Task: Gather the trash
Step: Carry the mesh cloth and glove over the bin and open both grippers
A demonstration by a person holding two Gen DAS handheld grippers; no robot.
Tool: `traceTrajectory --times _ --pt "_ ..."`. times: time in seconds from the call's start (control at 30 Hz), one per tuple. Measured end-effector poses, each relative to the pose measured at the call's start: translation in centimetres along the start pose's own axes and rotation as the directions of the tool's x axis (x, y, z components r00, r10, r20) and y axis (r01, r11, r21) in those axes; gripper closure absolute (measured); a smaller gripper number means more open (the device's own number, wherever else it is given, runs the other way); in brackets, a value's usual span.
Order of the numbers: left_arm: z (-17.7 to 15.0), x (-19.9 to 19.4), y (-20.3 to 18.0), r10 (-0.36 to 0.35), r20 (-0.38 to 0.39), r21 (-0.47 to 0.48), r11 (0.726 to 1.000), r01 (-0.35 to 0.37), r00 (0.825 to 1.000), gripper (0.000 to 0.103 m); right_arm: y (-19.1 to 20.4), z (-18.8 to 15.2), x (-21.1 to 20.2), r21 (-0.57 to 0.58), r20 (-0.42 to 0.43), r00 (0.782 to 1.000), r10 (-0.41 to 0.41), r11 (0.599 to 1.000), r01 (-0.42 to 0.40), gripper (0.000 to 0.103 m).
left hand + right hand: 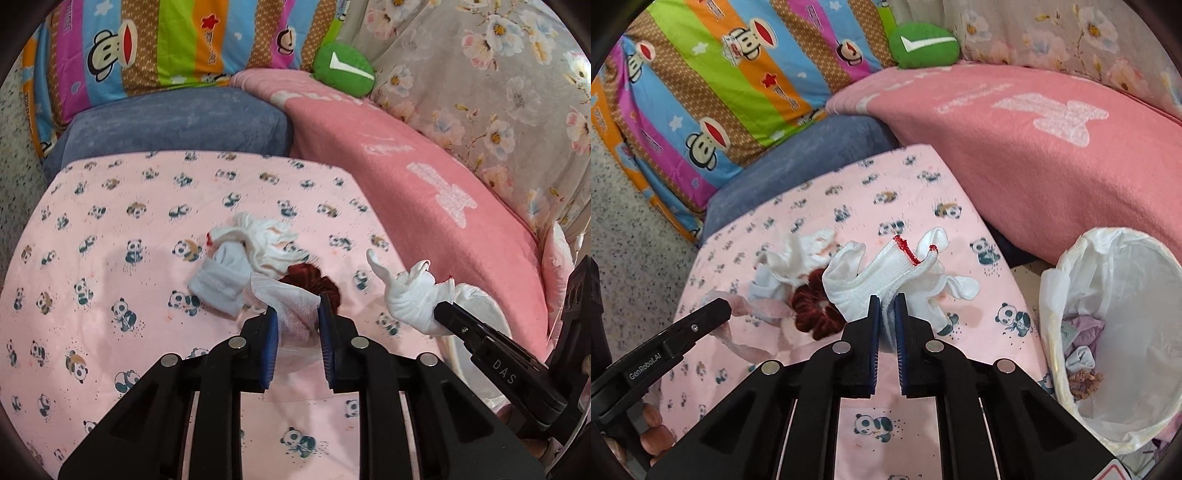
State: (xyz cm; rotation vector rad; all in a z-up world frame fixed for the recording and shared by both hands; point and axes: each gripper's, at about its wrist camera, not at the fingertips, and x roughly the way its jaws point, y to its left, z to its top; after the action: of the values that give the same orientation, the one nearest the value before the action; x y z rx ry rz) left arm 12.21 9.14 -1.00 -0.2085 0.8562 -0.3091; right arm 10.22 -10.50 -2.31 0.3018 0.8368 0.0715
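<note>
Both tools are loaded, so the pick-up step looks done and the carry to the bin is what lies ahead. The left tool [297, 314] is pinching a thin translucent plastic wrapper [286, 297], which stands up between its blue pads over the near middle of the panda-print sheet [110, 229]. The right tool [886, 310] is pressed together on a white knit glove with a red-stitched cuff [886, 271], whose fingers splay out above the jaws. Left on the sheet, just beyond the tools, is a small heap: a second crumpled white glove [251, 251] and a dark red velvet scrunchie [314, 282], touching each other. The waste bin with a white liner [1123, 243] stands at the right, off the sheet's edge and below the pink blanket [1034, 147]; some scraps already lie in its bottom. The next move probably calls for swinging each tool right until it hangs over the liner's mouth, then spreading the jaws. The light wrapper may cling to a pad, and the glove's loose fingers could catch the rim.
</note>
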Motion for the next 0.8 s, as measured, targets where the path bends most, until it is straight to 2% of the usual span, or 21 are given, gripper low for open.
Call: traceTrajectory --times 0.33,0.53,0.8 --pt "1.6 -2.8 -6.1 -0.077 0.063 0.103 0.992 0.070 0.995 0.083 -0.9 1.3 -6.8 0.005 0.132 0.991 0.002 1.000 -0.003 0.094" --pt "1.5 -2.7 -10.6 -0.121 0.056 0.180 0.978 0.110 0.991 0.083 -3.5 1.4 -10.4 0.033 0.190 0.981 -0.040 0.999 0.035 0.094" --pt "0.5 -1.8 -16.5 -0.174 0.015 0.281 0.946 0.163 0.985 0.083 -8.3 0.7 -13.1 0.120 0.220 0.970 -0.101 0.990 0.076 0.094"
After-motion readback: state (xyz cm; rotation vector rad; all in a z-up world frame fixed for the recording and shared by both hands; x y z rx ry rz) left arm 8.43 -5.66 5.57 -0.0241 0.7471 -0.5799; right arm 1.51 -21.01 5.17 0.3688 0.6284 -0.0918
